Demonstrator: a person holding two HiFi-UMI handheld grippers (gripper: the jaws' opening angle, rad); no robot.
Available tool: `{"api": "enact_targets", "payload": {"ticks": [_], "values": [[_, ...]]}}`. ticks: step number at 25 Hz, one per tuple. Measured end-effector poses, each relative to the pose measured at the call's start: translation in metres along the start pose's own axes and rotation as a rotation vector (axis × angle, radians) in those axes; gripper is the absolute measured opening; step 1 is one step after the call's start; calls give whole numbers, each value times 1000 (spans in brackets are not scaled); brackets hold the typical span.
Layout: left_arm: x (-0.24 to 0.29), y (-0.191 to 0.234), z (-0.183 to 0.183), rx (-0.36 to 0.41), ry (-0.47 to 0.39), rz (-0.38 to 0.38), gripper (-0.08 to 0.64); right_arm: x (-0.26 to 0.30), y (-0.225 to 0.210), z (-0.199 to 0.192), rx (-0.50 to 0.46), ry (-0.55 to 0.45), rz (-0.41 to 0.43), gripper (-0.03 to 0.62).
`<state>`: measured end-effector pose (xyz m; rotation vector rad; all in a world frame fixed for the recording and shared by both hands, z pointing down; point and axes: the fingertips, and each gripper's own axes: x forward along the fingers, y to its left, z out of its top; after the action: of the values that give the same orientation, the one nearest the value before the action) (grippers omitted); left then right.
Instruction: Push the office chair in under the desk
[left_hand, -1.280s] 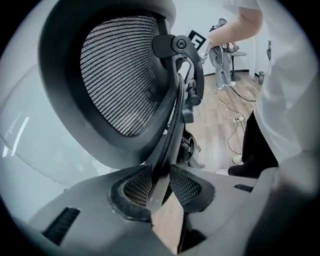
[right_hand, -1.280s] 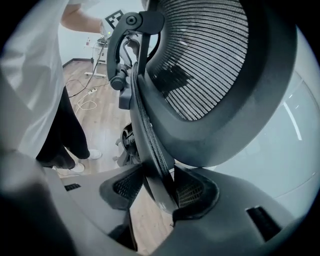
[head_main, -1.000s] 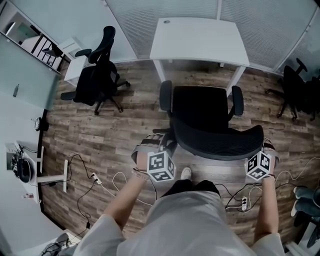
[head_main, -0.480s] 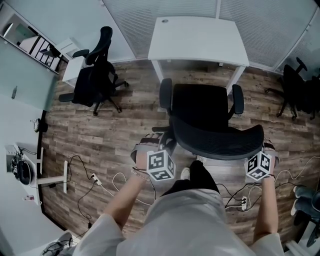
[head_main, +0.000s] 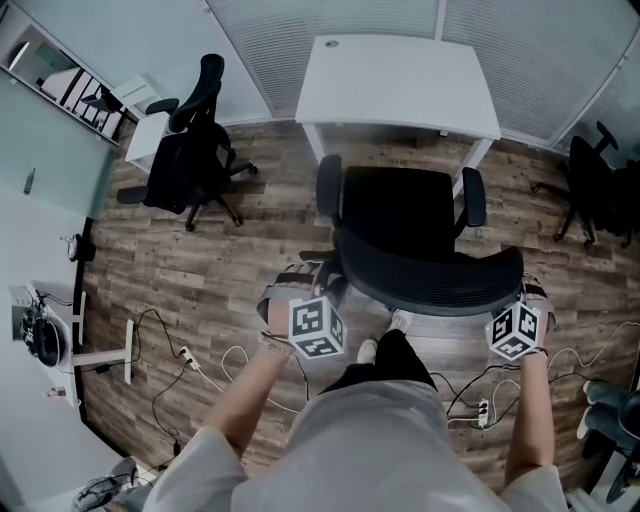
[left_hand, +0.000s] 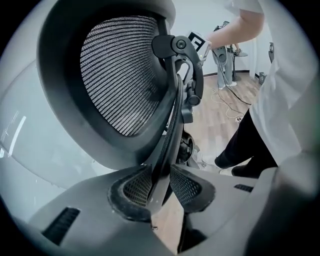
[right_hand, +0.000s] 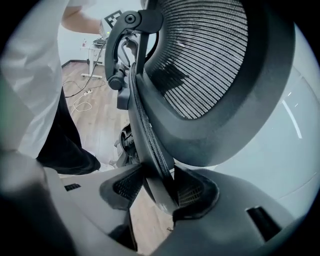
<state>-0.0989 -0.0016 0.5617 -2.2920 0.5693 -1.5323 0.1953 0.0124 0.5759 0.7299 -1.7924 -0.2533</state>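
Observation:
The black mesh office chair stands on the wood floor, its seat facing the white desk and its front edge close to the desk's near side. My left gripper is shut on the left rim of the chair's backrest, which runs between both mesh pads. My right gripper clamps the right rim of the same backrest. In the head view the left gripper and right gripper flank the curved backrest, with the person's legs just behind the chair.
A second black chair and a small white cabinet stand at the left, and another dark chair at the right. Cables and power strips lie on the floor behind. Blinds line the wall behind the desk.
The chair and both grippers have shifted a little toward the desk. The person's leg has stepped forward behind the chair.

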Motion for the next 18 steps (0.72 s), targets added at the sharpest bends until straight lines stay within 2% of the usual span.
{"api": "enact_targets", "payload": {"ticks": [18], "values": [[31, 44, 3, -42, 62, 15, 129, 32, -45, 5, -24, -47, 17, 199]]}}
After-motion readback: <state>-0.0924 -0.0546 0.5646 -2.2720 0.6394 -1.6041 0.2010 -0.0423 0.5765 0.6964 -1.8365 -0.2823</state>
